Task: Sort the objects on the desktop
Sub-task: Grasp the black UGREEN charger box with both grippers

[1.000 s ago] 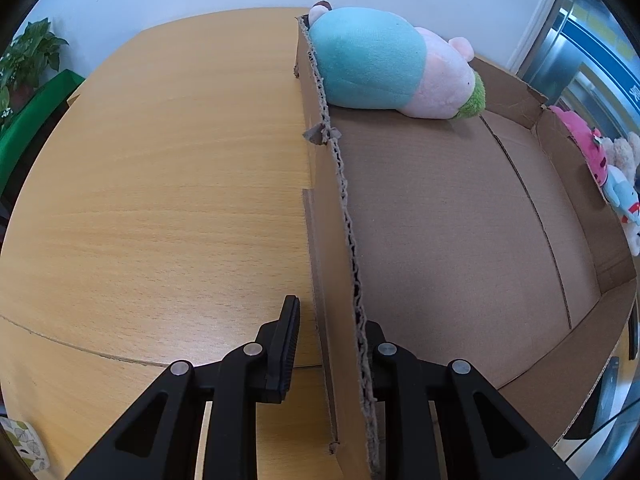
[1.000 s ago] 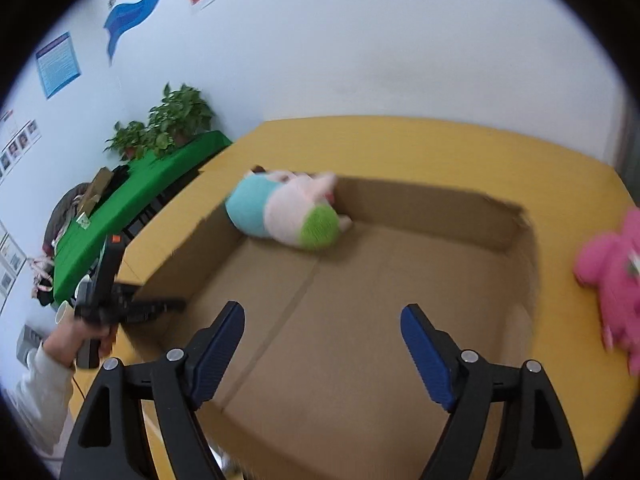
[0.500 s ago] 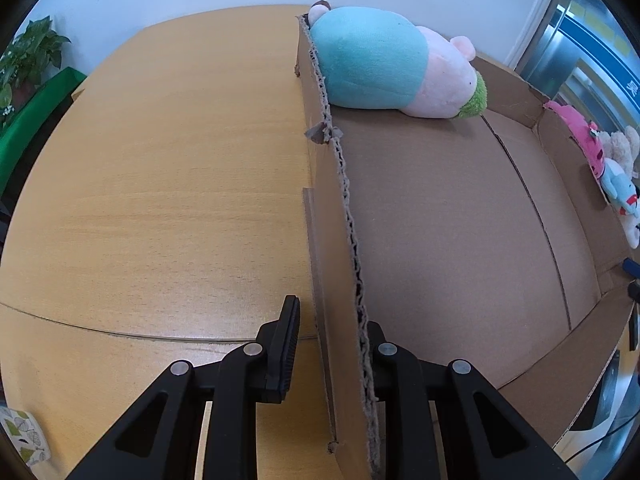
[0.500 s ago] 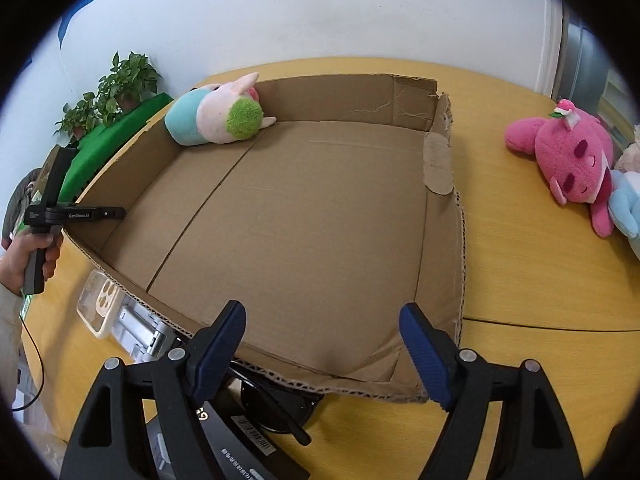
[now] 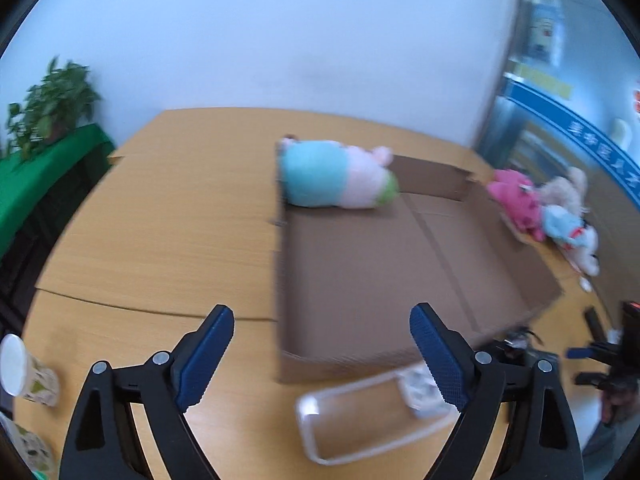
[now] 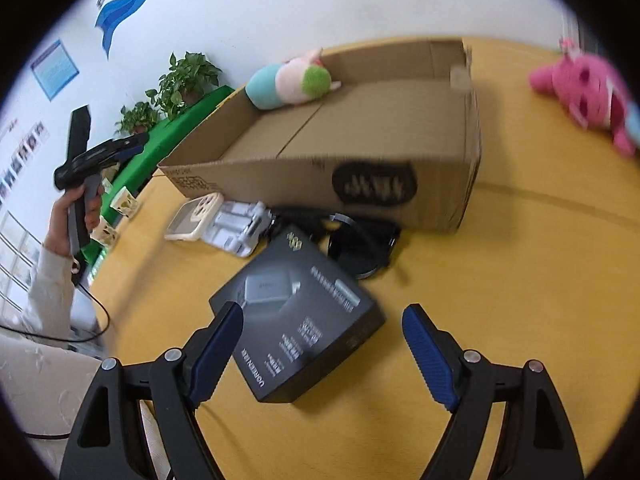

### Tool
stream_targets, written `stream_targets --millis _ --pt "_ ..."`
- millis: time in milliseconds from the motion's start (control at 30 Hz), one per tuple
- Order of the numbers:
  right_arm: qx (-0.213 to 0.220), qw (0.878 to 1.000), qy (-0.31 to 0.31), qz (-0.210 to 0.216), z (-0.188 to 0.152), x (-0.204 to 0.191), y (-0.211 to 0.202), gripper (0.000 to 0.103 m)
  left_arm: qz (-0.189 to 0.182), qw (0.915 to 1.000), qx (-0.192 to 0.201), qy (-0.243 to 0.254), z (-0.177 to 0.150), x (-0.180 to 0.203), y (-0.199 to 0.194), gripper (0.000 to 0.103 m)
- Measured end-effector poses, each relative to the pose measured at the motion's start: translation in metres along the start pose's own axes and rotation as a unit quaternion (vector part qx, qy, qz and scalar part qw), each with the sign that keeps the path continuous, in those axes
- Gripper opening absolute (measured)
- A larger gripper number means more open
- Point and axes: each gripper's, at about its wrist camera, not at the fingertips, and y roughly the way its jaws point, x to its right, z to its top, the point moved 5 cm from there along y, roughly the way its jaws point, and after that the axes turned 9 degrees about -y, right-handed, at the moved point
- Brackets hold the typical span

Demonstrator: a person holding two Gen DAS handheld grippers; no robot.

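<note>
An open cardboard box (image 5: 380, 272) lies on the wooden table, with a teal and pink plush (image 5: 332, 180) in its far corner. My left gripper (image 5: 320, 316) hangs above the box's near left corner; its jaws are opening and nothing is between them. A clear phone case (image 5: 372, 420) lies just below it. In the right wrist view, my right gripper (image 6: 324, 312) stands open over a black product box (image 6: 296, 320) in front of the cardboard box (image 6: 360, 120). Its pads do not touch the black box.
A pink plush (image 6: 580, 84) and other soft toys (image 5: 568, 224) lie right of the box. A beige phone case (image 6: 194, 216), a white pack (image 6: 240, 228) and a black round item (image 6: 356, 248) sit by the box's front wall. A paper cup (image 5: 24, 368) stands at the far left.
My left gripper let go of the box's side wall, opened wide and drew back and up. My right gripper moved from over the box's inside down to the black product box.
</note>
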Motion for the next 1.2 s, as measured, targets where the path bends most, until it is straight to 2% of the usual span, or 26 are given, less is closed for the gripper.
stream_targets --millis 133,233,367,467,533,600,633,733,833,933,1067,1200 --pt "0.009 1.0 0.004 0.022 0.0 -0.002 0.017 0.082 -0.077 0.9962 -0.032 0.026 -0.032 0.048 0.009 0.09" --pt "-0.004 0.999 -0.002 0.039 -0.005 -0.013 0.031 0.086 -0.118 0.989 -0.078 0.043 -0.06 0.082 0.031 0.09" --pt "-0.008 0.998 -0.033 0.06 -0.02 -0.034 0.036 0.086 -0.196 0.9686 -0.15 0.032 -0.098 0.124 0.063 0.09" --pt "0.012 0.998 -0.015 0.064 -0.021 -0.029 0.036 0.086 -0.238 0.9534 -0.182 0.034 -0.119 0.152 0.083 0.09" --pt "0.018 0.998 -0.004 0.064 -0.02 -0.026 0.039 0.086 -0.242 0.95 -0.194 0.038 -0.128 0.165 0.094 0.092" --pt "0.015 0.999 -0.008 0.052 -0.019 -0.025 0.043 0.089 -0.24 0.9536 -0.174 0.054 -0.128 0.176 0.094 0.092" --pt "0.013 0.999 -0.012 0.048 -0.019 -0.027 0.045 0.091 -0.247 0.951 -0.176 0.059 -0.128 0.18 0.093 0.092" --pt "0.019 0.998 -0.011 0.054 -0.022 -0.03 0.047 0.092 -0.275 0.9356 -0.215 0.054 -0.137 0.187 0.093 0.085" --pt "0.017 0.997 -0.01 0.071 -0.026 -0.036 0.048 0.092 -0.267 0.9314 -0.236 0.076 -0.154 0.192 0.09 0.085" --pt "0.008 0.997 -0.034 0.069 -0.032 -0.049 0.05 0.092 -0.26 0.9314 -0.236 0.097 -0.166 0.193 0.082 0.084" --pt "0.001 0.996 -0.04 0.074 -0.038 -0.058 0.048 0.092 -0.283 0.9195 -0.26 0.082 -0.183 0.192 0.067 0.084" --pt "-0.012 0.995 -0.064 0.076 -0.047 -0.071 0.045 0.093 -0.29 0.912 -0.277 0.087 -0.193 0.186 0.051 0.084"
